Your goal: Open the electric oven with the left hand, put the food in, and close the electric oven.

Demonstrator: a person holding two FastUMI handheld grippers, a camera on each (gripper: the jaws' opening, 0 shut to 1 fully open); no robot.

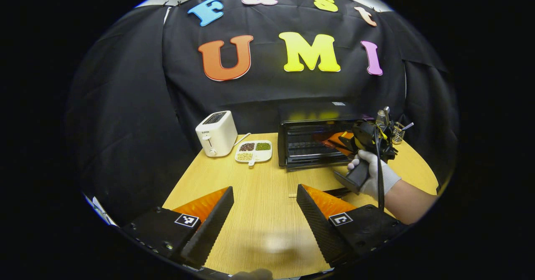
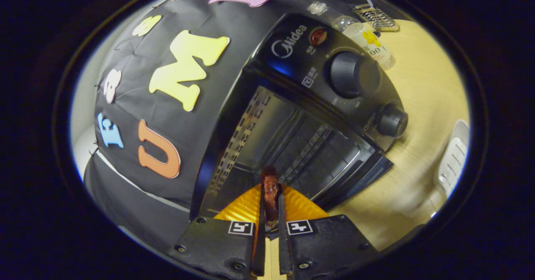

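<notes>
The black electric oven (image 1: 311, 140) stands at the back of the wooden table with its door folded down. A gloved hand holds my right gripper (image 1: 340, 140) at the oven's mouth. In the right gripper view the scene is rolled sideways, and the oven (image 2: 292, 117) gapes just ahead with its wire rack (image 2: 317, 154) visible. My right gripper (image 2: 270, 196) is shut on a thin reddish-brown piece of food (image 2: 270, 190) that pokes toward the cavity. My left gripper (image 1: 264, 202) hangs open over the near table with nothing between its fingers.
A white toaster (image 1: 216, 133) and a white divided dish of grains (image 1: 253, 151) stand left of the oven. Right of the oven are a clear bottle (image 2: 361, 31) and a wire holder (image 2: 374, 16). A white object (image 2: 453, 156) lies on the table (image 1: 259, 213).
</notes>
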